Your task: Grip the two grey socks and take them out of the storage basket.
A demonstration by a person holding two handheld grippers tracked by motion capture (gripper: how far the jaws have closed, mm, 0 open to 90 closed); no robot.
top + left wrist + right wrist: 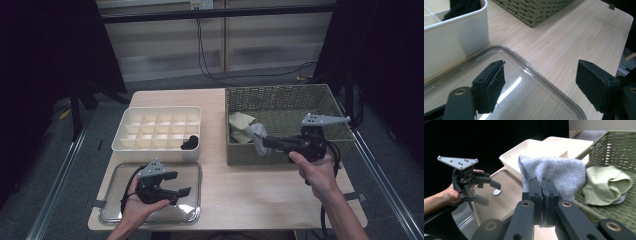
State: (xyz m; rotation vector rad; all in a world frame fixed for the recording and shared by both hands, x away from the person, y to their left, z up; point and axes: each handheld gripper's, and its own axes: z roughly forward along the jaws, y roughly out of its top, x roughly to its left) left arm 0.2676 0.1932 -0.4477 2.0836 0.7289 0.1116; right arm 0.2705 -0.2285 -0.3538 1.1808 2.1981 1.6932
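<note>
1. Right gripper (541,202): in the right gripper view its two black jaws stand pressed together, clamped on a fold of the grey sock (554,176). The sock rises directly from between the jaw tips and spreads above them as a rounded hood of knit fabric.
2. In the high view the right gripper (263,142) is held at the front-left part of the woven basket (280,97), pointing left, with the grey sock (258,136) bunched at its tip, above the basket's near rim.
3. Just beside the grey sock, inside the basket, lies a pale green cloth (606,185), crumpled; in the high view it (241,125) sits in the basket's left part. Whether the two fabrics touch cannot be told.
4. Left gripper (541,82): its jaws stand wide apart with nothing between them. It hovers over the clear lid (529,100), which lies flat on the wooden table (564,42).
5. In the high view the left gripper (182,184) is over the clear lid (192,215) at the table's near-left corner, well apart from the grey sock. The person's left hand (142,207) grips it from below.
6. Beyond the lid stands the white divided tray (125,142), its front wall just beside the lid's far edge. A black item (190,142) fills the tray's front-right compartment.
7. The tray and the basket stand side by side, a strip of bare table between them.
</note>
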